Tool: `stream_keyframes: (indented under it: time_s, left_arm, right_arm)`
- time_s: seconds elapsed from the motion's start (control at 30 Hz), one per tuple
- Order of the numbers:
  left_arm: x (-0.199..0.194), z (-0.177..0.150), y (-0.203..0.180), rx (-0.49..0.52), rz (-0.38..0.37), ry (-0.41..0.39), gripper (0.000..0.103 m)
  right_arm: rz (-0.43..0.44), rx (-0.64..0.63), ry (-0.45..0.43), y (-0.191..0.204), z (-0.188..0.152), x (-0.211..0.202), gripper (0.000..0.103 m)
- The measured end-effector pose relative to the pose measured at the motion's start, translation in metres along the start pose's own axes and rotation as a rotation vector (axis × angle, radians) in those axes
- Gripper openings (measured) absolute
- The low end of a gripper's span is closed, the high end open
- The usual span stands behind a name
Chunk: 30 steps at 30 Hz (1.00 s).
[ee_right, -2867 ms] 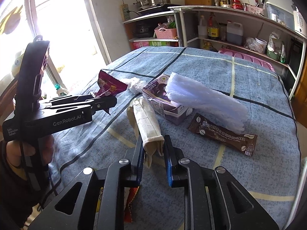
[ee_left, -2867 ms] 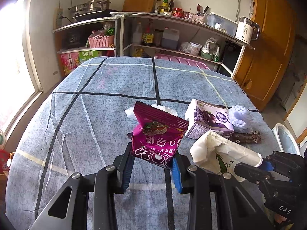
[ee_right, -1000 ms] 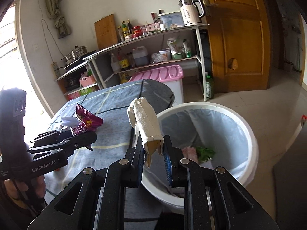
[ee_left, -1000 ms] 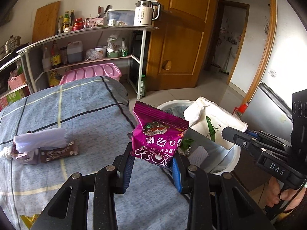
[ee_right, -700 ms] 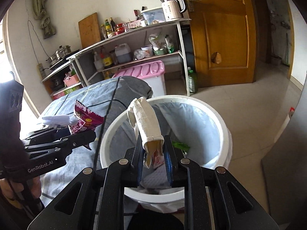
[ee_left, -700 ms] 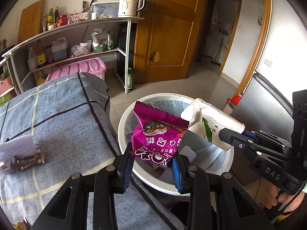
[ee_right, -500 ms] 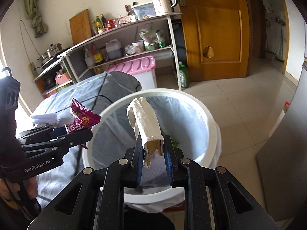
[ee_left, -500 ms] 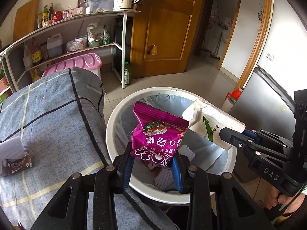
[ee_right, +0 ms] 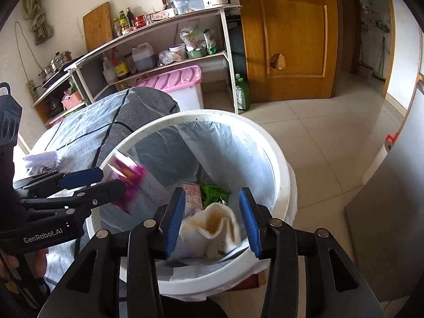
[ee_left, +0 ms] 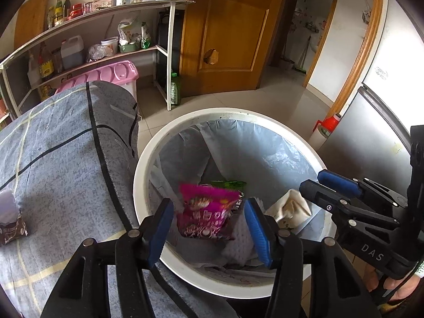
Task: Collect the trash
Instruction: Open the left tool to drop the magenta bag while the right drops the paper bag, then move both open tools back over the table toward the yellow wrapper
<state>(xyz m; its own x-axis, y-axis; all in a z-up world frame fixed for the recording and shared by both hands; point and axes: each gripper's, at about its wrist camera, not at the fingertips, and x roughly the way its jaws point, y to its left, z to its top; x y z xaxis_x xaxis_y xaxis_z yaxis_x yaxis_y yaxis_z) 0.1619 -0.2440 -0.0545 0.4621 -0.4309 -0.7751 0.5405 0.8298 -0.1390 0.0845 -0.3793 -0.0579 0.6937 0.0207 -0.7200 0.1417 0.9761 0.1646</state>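
Note:
A white trash bin (ee_left: 143,175) with a grey liner stands beside the table. Both grippers hang over it. My left gripper (ee_left: 209,228) has its jaws opening; a purple snack packet (ee_left: 206,214), blurred, drops loose between them with neither pad on it. My right gripper (ee_right: 212,220) is also opening, and a cream paper wrapper (ee_right: 212,225) slides free between its blue pads into the bin (ee_right: 281,175). The right wrist view shows the left gripper (ee_right: 106,180) at the bin's left rim with the purple packet (ee_right: 127,175) below it. A green wrapper (ee_right: 212,193) lies on the bin's bottom.
The table's grey-blue checked cloth (ee_left: 61,164) lies left of the bin, with a brown wrapper (ee_left: 10,228) and white foam (ee_right: 39,161) on it. Behind stand a shelf (ee_left: 106,13), a pink-lidded box (ee_left: 106,74), a wooden door (ee_left: 228,39) and a grey fridge (ee_left: 371,137).
Both grippers swung from the table to above the bin and sank a little. Both jaws have spread, and the purple packet and the cream wrapper have come loose and are falling in.

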Motion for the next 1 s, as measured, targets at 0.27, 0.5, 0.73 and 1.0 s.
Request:
stream_keyframes:
  time_s: [0.27,0.5,0.73,1.0]
  left_arm:
    - [-0.013,-0.002,0.004,-0.023,-0.010,-0.023,0.056]
    - [-0.037,-0.008,0.020,-0.047,0.017,-0.056,0.056]
    - [-0.069,-0.020,0.039,-0.077,0.058,-0.099,0.056]
    - [-0.104,-0.041,0.071,-0.143,0.121,-0.144,0.056]
  right_arm:
    - [0.007,0.008,-0.008,0.003,-0.001,-0.006,0.043]
    - [0.027,0.010,-0.026,0.015,0.001,-0.013,0.043]
    - [0.060,-0.006,-0.047,0.037,0.001,-0.021,0.043]
    - [0.113,-0.047,-0.067,0.070,0.002,-0.029,0.043]
